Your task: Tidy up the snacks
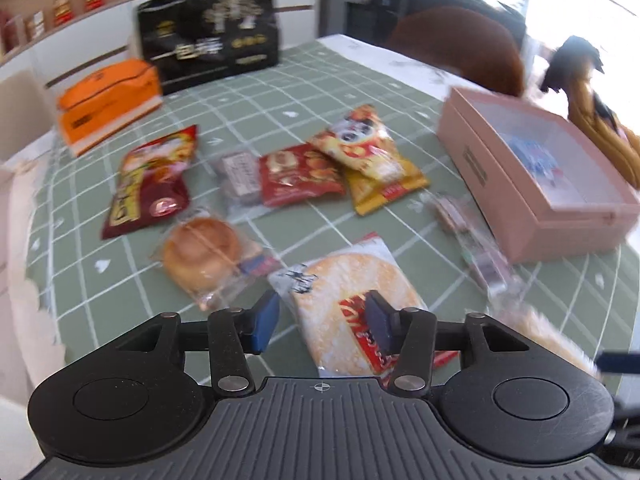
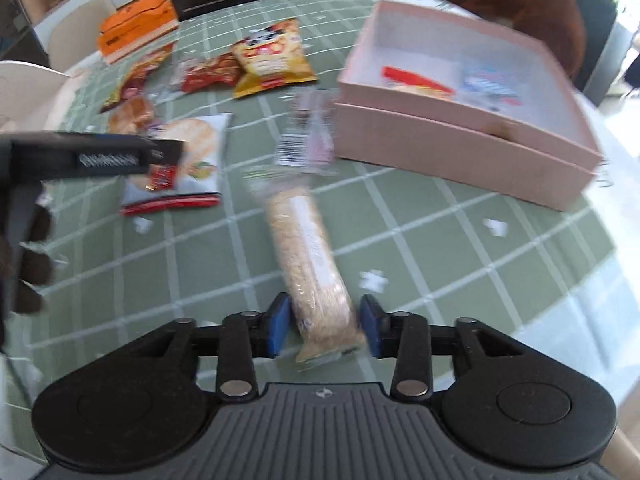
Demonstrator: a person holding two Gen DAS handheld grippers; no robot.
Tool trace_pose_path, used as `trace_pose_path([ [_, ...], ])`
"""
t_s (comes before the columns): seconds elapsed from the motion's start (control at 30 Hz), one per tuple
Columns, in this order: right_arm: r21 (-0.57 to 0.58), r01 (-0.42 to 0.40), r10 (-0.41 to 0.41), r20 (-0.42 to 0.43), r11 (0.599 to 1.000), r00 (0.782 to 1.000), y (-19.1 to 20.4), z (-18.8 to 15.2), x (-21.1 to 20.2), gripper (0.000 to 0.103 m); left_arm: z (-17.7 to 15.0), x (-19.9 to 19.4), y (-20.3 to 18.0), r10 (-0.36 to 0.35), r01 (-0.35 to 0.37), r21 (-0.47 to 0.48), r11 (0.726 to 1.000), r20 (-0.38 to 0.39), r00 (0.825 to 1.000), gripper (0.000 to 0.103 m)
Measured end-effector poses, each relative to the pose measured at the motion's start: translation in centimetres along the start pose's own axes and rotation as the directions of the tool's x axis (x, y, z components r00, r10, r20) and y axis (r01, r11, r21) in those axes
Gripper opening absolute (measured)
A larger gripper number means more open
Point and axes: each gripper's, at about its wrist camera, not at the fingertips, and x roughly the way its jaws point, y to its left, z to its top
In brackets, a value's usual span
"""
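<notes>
Right claw point(image 2: 322, 330) sits straddling one long oat-coloured snack bar point(image 2: 310, 260) in a clear wrapper. The bar lies on the surface between the blue pads point(image 2: 280, 330); the jaws stand apart, and it's too blurry to say whether either pad actually touches the wrapper. Straight ahead of that claw, past the bar's far end, is one more clear-wrapped snack point(image 2: 308, 136) with a barcode, and ahead to the right is one pink box point(image 2: 460, 148), open, with at least two packets in it already: one red-edged point(image 2: 416, 80), one blue-printed point(image 2: 490, 84).

Left claw point(image 1: 322, 322) is apart too, hovering over one round rice cracker pack point(image 1: 344, 300), which shows between the pads with nothing gripped. Just ahead-left of it is one bun point(image 1: 200, 252) in clear wrap. Further ahead I count four more packets: one dark red bag point(image 1: 152, 180), one clear-wrapped brown one point(image 1: 240, 176), one red pack point(image 1: 300, 172), and one yellow pack point(image 1: 372, 156) lying partly on the red one.

Way beyond, at the far edge of the green checked surface point(image 1: 304, 92): one orange box point(image 1: 108, 100) and one black bag point(image 1: 212, 36).
</notes>
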Motion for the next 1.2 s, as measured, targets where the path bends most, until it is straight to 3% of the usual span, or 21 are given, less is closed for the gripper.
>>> trace_pose_path([
  [0.07, 0.023, 0.031, -0.032, 0.016, 0.999, 0.999, -0.8, -0.7, 0.1, 0.065, 0.4, 0.0, 0.5, -0.017, 0.016, -0.068, 0.998, -0.019, 1.000, 0.053],
  [0.17, 0.059, 0.032, -0.035, 0.049, 0.998, 0.998, -1.9, -1.5, 0.0, 0.077, 0.7, 0.7, -0.4, -0.025, 0.018, -0.104, 0.994, -0.066, 0.997, 0.053],
  [0.37, 0.039, -0.002, -0.001, 0.091, 0.999, 0.996, -2.7, -2.6, -0.1, 0.086, 1.3, 2.2, -4.4, 0.013, -0.012, 0.012, 1.000, -0.072, 0.997, 0.062],
  [0.53, -0.027, 0.015, -0.012, 0.102, 1.000, 0.995, -1.9, -3.5, 0.2, 0.101, 2.2, 3.3, -6.0, -0.003, 0.005, 0.023, 1.000, -0.068, 0.998, 0.063],
  [0.7, -0.031, 0.009, -0.006, 0.102, 0.999, 0.995, -2.3, -4.1, 0.0, 0.102, 2.5, 3.2, -6.2, 0.035, -0.032, 0.089, 0.996, -0.039, 0.999, 0.062],
  [0.77, -0.022, 0.013, -0.011, 0.103, 1.000, 0.995, -2.5, -4.3, -0.1, 0.103, 3.0, 2.5, -5.6, 0.056, -0.056, 0.067, 0.996, 0.000, 0.998, 0.055],
  [0.83, -0.014, 0.018, -0.016, 0.106, 1.000, 0.994, -2.5, -4.3, -0.1, 0.103, 3.9, 1.7, -5.0, -0.093, 0.092, 0.016, 0.996, 0.033, 0.995, 0.055],
  [0.87, -0.014, 0.021, -0.019, 0.107, 1.000, 0.994, -2.5, -4.4, -0.1, 0.103, 4.4, 1.6, -5.3, -0.194, 0.194, 0.024, 0.981, 0.035, 0.980, 0.055],
  [0.9, -0.013, 0.023, -0.022, 0.107, 1.000, 0.994, -2.5, -4.3, 0.0, 0.103, 4.8, 1.7, -6.1, -0.259, 0.257, 0.061, 0.964, 0.014, 0.966, 0.058],
  [0.93, -0.012, 0.025, -0.023, 0.106, 1.000, 0.994, -2.5, -4.3, 0.0, 0.103, 5.1, 2.0, -6.8, -0.279, 0.279, 0.101, 0.955, -0.010, 0.960, 0.057],
  [1.03, -0.016, 0.024, -0.023, 0.100, 1.000, 0.995, -2.6, -4.1, 0.1, 0.103, 5.4, 3.6, -9.2, -0.248, 0.257, 0.231, 0.938, -0.068, 0.966, 0.049],
  [1.2, -0.010, 0.028, -0.027, 0.095, 1.000, 0.995, -2.5, -4.0, 0.1, 0.103, 5.1, 6.4, -10.0, -0.205, 0.226, 0.296, 0.928, -0.102, 0.973, 0.044],
])
